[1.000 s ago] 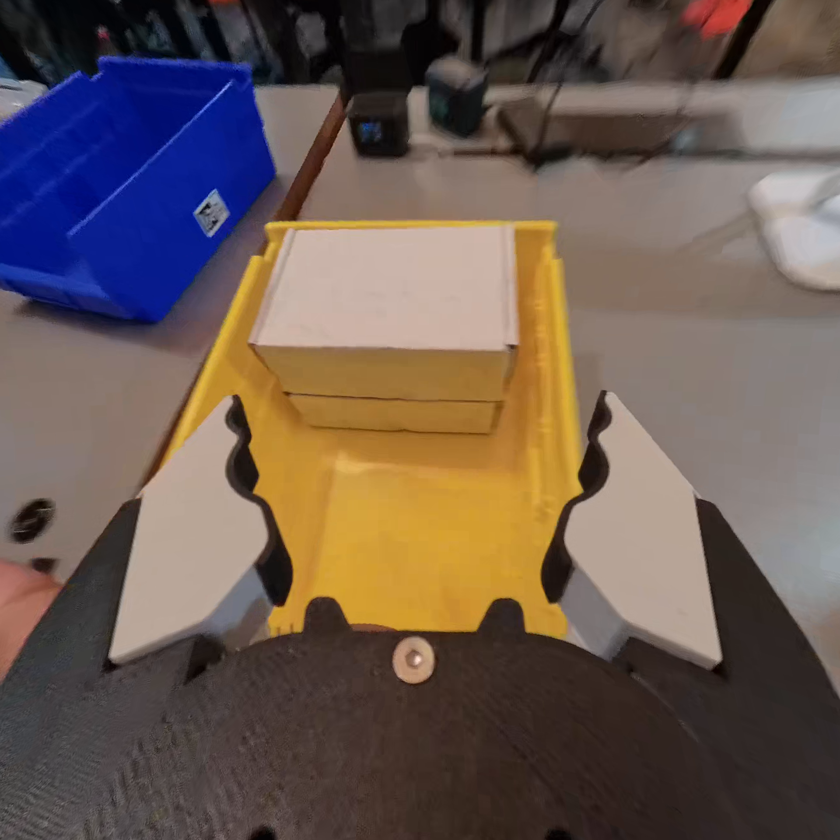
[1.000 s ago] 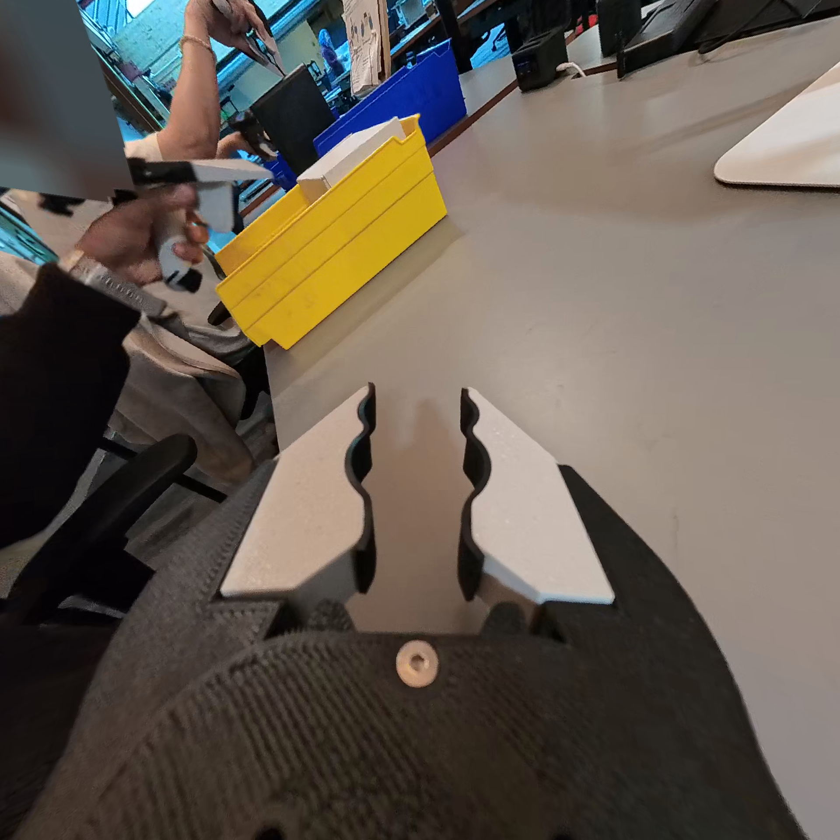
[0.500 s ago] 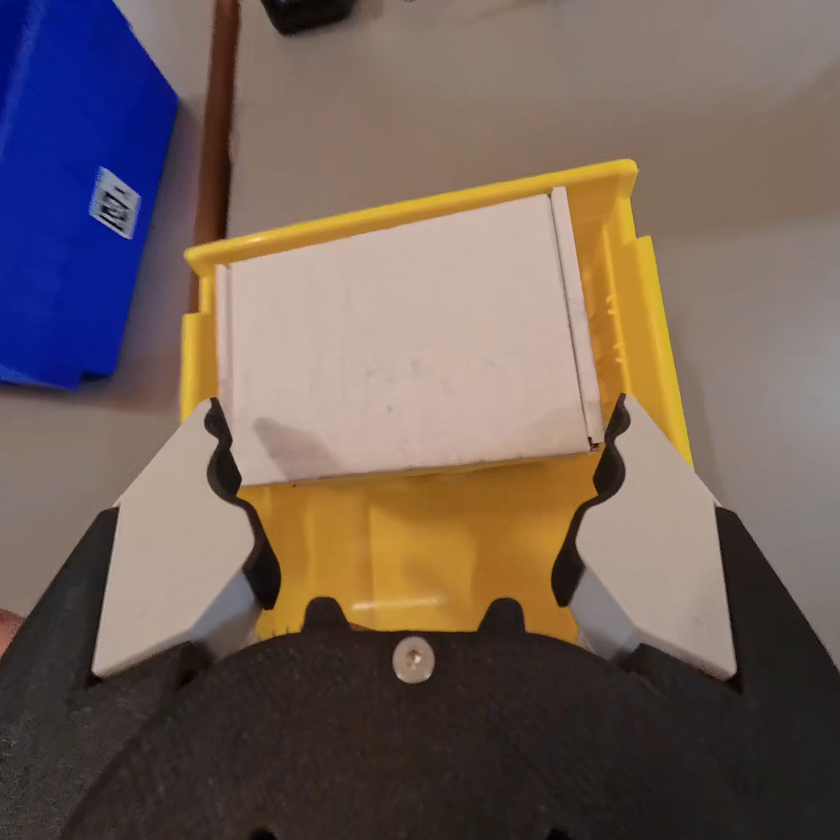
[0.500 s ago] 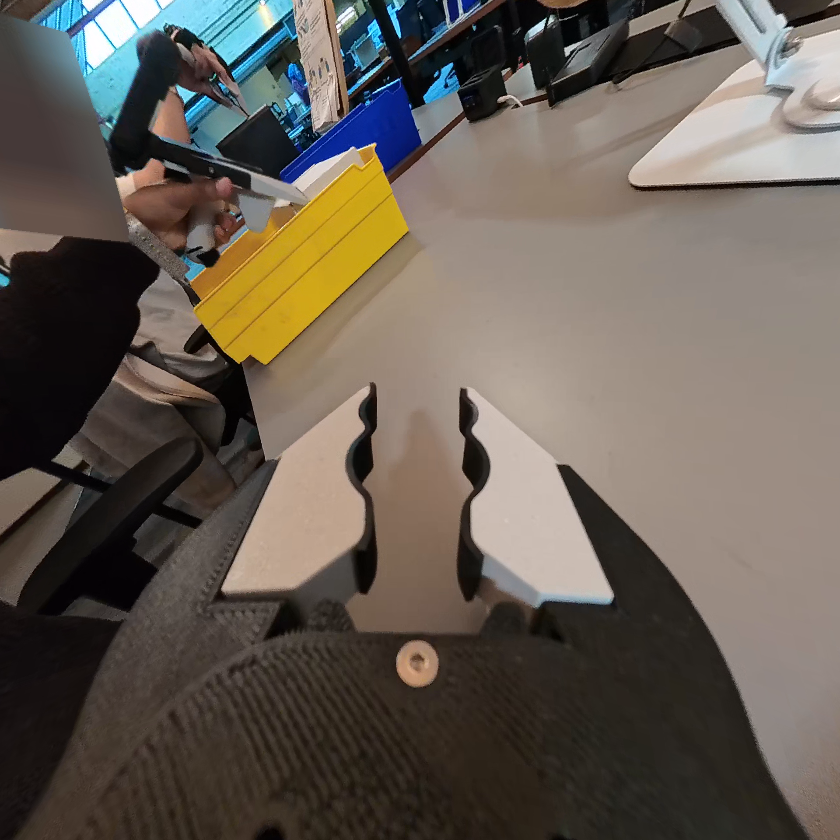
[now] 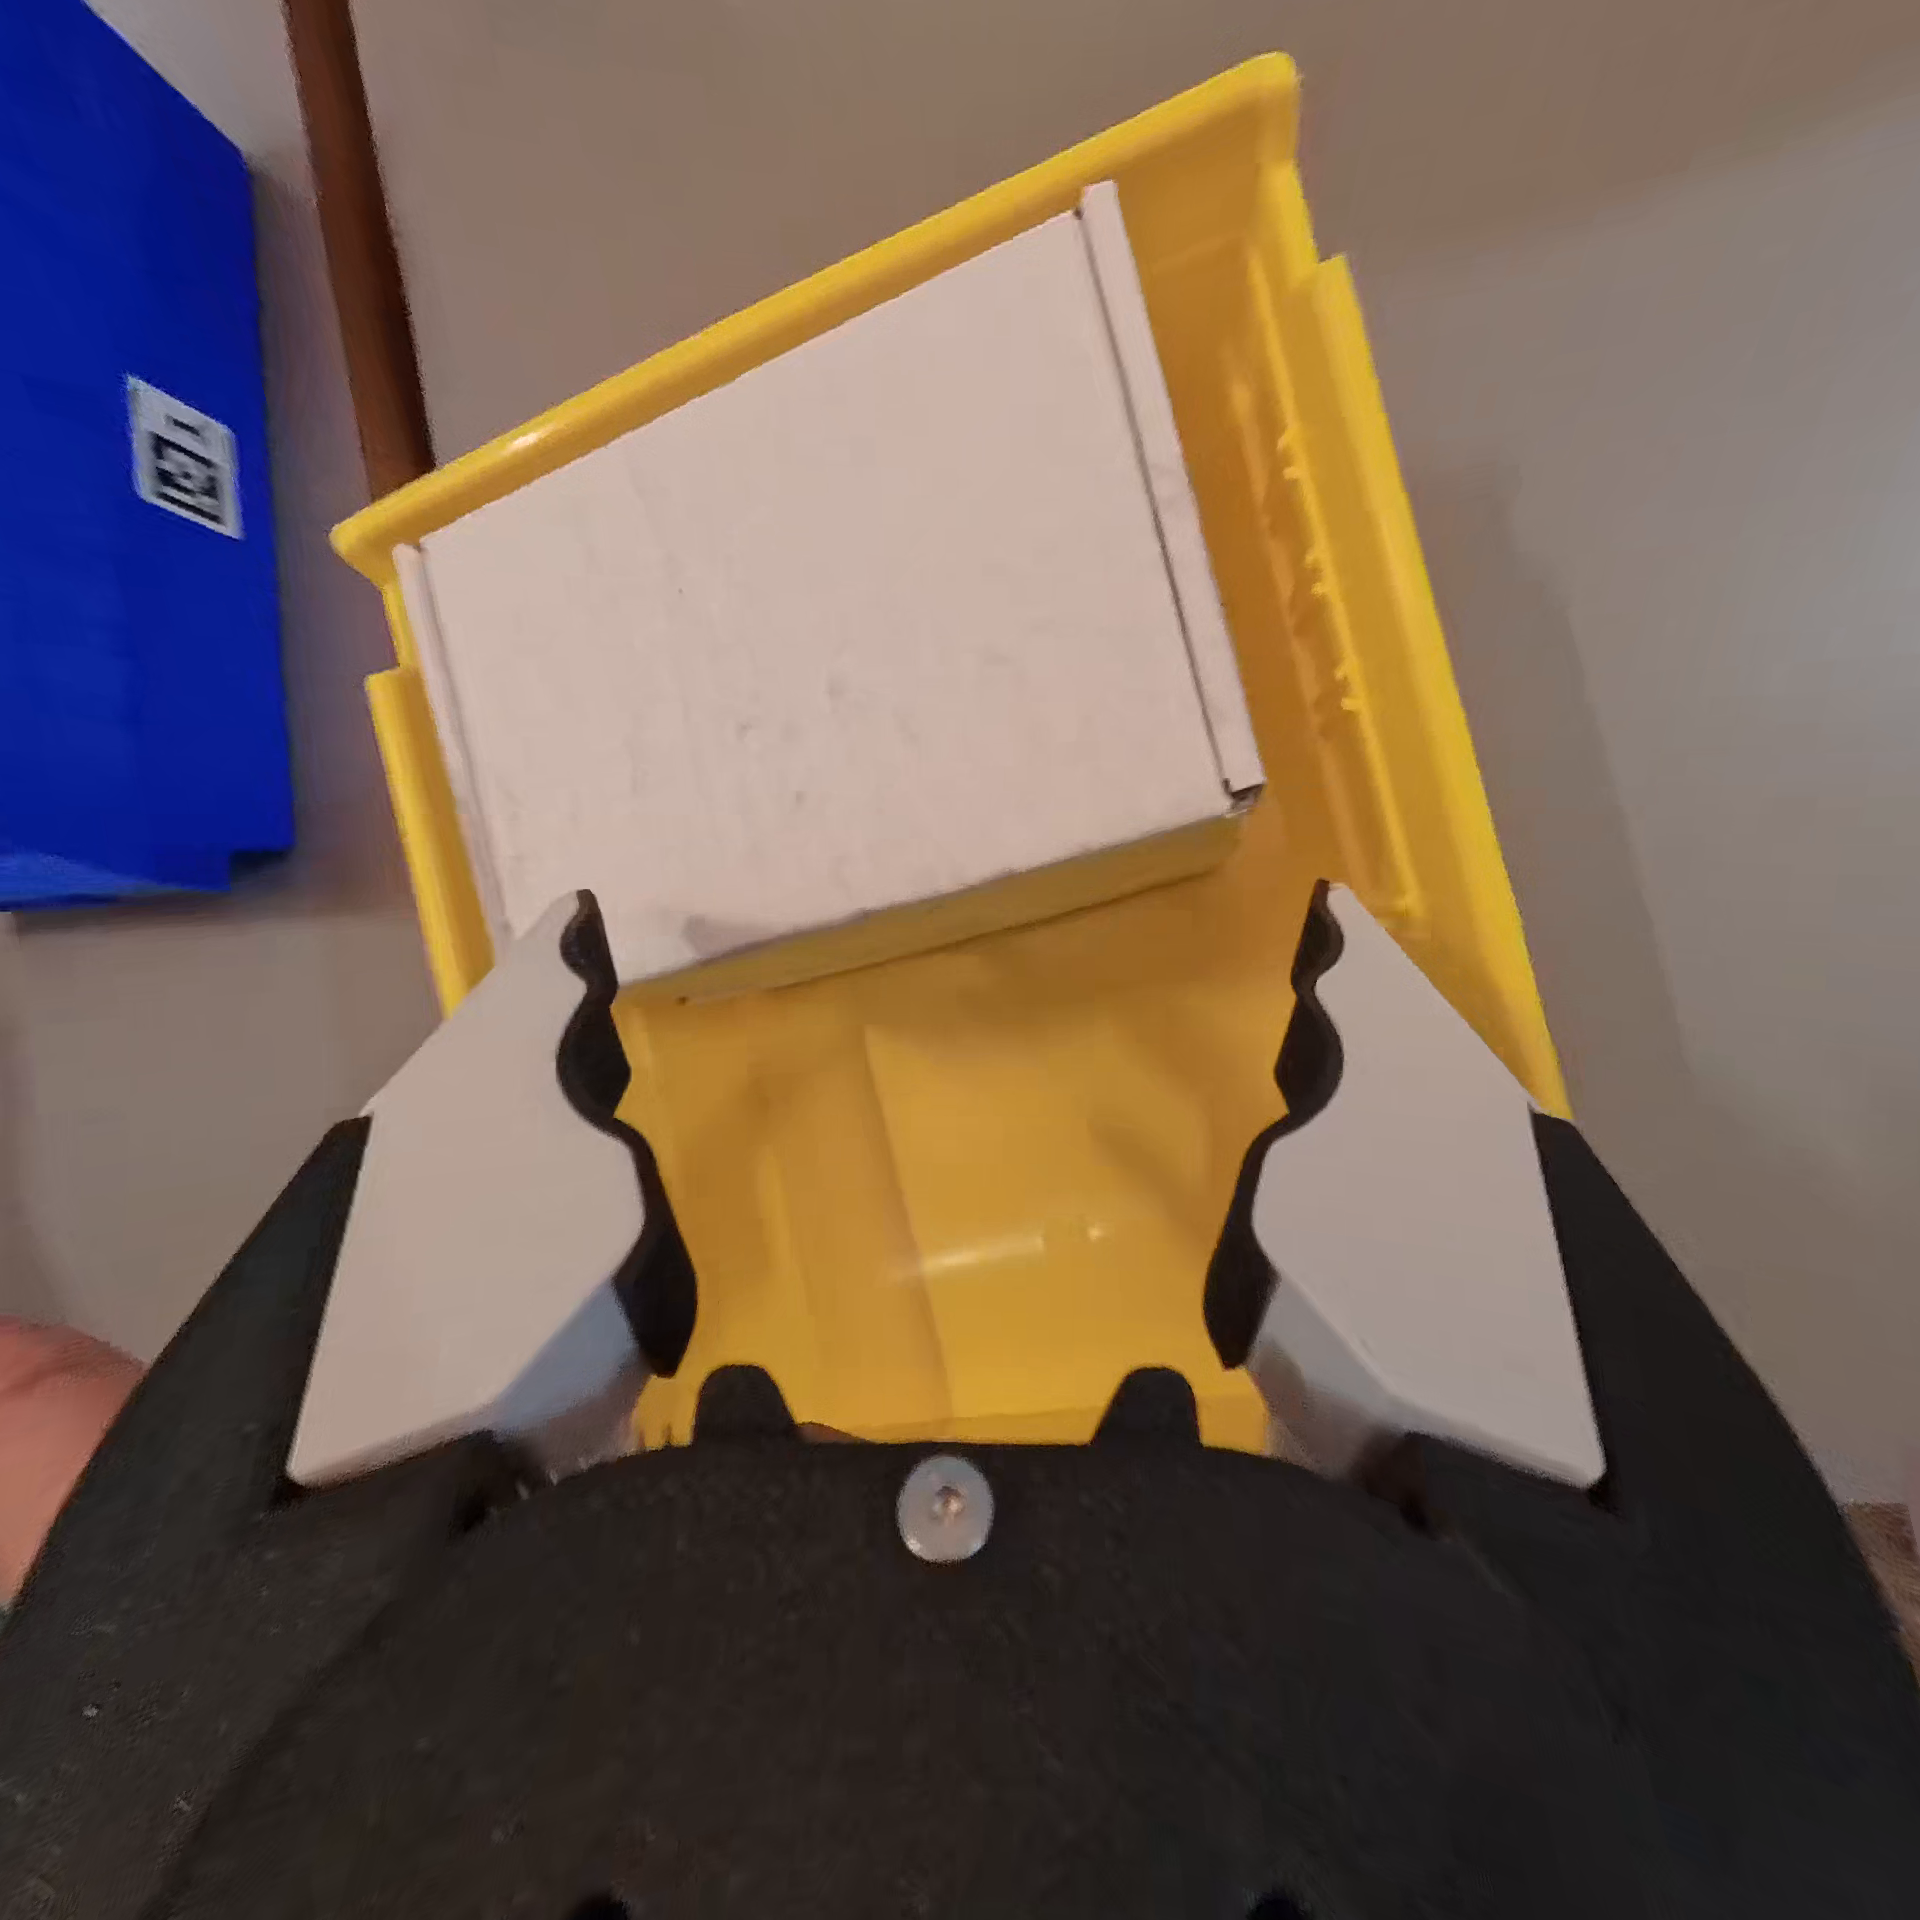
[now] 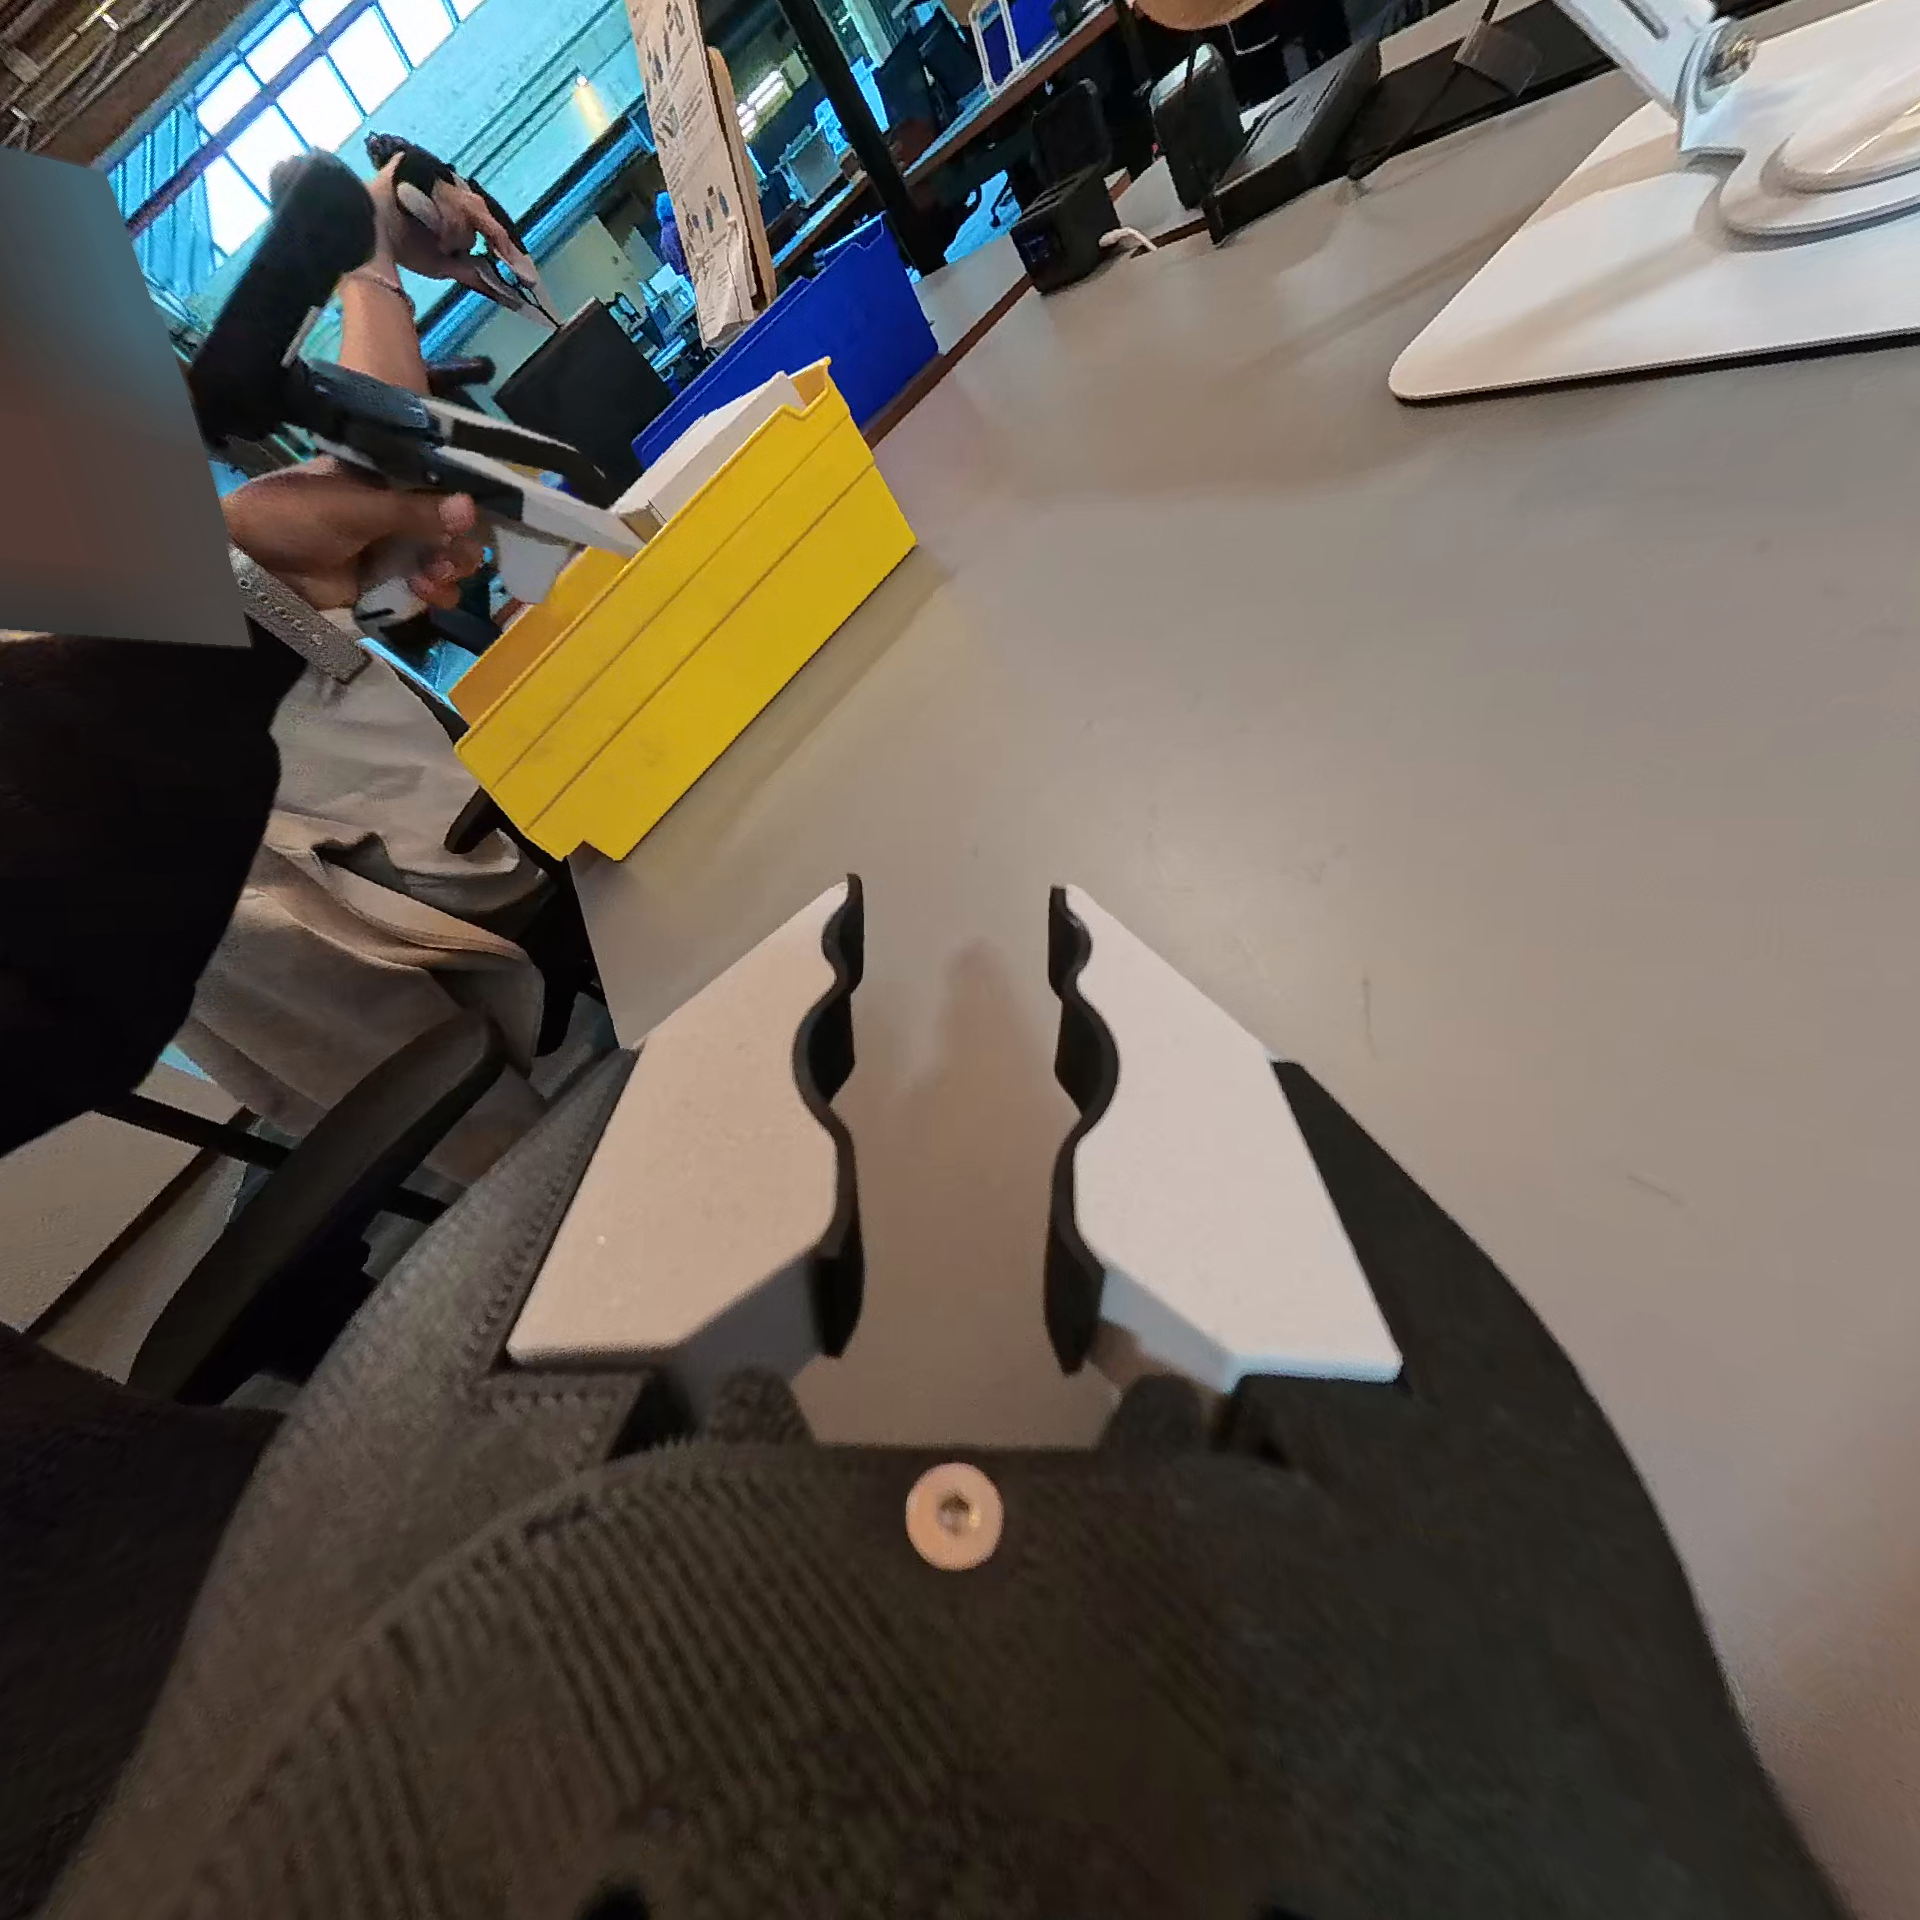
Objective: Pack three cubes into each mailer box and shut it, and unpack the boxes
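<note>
The left gripper (image 5: 951, 935) hangs above the near end of a yellow bin (image 5: 1340, 540), its fingers (image 5: 478, 1164) spread wide and holding nothing. Each finger is a flat, pale grey wedge with a wavy black inner edge, set in a coarse black printed body. A white cardboard box (image 5: 810, 623) lies closed in the far half of the bin, its lid smooth, faintly scuffed and creased along the right edge. The left fingertip overlaps the box's near left corner in this view; whether it touches cannot be told. The right fingertip stands apart from the box, over the bin's right wall. The bin is glossy moulded plastic with ribbed walls and a bare, shiny floor at its near end. To the left sits a blue bin (image 5: 114, 520) of the same hard plastic, bearing a small white sticker. Both bins rest on a matte grey worktop (image 5: 1662, 623), with a brown strip running between them on the far side.

In the right wrist view, the right gripper (image 6: 954, 909) hovers low over bare worktop, well apart from the yellow bin at far left. Its fingers are parted by a narrow gap and empty. The left gripper shows there above the bin's near end, held in a hand (image 6: 332, 530), its tip by the box. A flat white stand base (image 6: 1662, 281) lies at far right.
</note>
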`<state>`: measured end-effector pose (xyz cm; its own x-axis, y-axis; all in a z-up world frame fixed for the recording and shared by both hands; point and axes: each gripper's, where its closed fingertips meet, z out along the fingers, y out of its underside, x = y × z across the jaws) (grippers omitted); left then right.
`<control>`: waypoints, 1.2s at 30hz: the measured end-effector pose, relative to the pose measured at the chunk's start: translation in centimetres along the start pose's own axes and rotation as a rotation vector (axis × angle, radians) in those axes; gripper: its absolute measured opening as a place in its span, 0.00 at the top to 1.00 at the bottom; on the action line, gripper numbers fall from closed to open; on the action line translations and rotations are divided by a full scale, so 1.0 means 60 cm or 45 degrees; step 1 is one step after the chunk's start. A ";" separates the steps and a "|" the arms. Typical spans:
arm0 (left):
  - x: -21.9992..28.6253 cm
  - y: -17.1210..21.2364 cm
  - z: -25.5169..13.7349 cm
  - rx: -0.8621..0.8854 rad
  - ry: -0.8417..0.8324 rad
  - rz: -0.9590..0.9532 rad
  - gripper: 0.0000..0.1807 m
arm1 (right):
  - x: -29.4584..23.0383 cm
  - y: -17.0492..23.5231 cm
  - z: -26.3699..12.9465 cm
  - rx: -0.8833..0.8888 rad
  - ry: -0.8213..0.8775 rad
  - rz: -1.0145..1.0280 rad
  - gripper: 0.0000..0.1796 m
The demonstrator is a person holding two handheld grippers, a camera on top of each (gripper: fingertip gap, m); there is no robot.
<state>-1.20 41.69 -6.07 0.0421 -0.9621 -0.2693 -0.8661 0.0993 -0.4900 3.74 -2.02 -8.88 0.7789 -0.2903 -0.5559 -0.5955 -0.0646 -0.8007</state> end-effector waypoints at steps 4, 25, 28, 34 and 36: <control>-0.044 0.004 0.004 -0.002 -0.173 0.082 0.32 | -0.004 0.001 0.005 -0.008 -0.016 0.005 0.81; -0.041 0.063 -0.021 -0.026 -0.065 0.082 0.49 | -0.003 0.007 0.014 -0.031 -0.019 0.017 0.81; -0.050 0.037 -0.036 0.058 -0.077 0.180 0.46 | -0.004 0.009 0.015 -0.038 -0.020 0.014 0.81; -0.051 -0.027 -0.018 0.030 0.155 0.568 0.39 | -0.001 -0.008 0.008 -0.016 -0.007 -0.062 0.83; -0.071 -0.022 0.001 -0.130 0.157 0.669 0.39 | 0.001 -0.011 0.012 0.000 -0.022 -0.018 0.84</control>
<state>-0.23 45.69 -4.32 -0.4627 -0.8128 -0.3539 -0.7988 0.5554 -0.2312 4.31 -1.31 -8.52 0.7904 -0.2728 -0.5486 -0.5847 -0.0685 -0.8083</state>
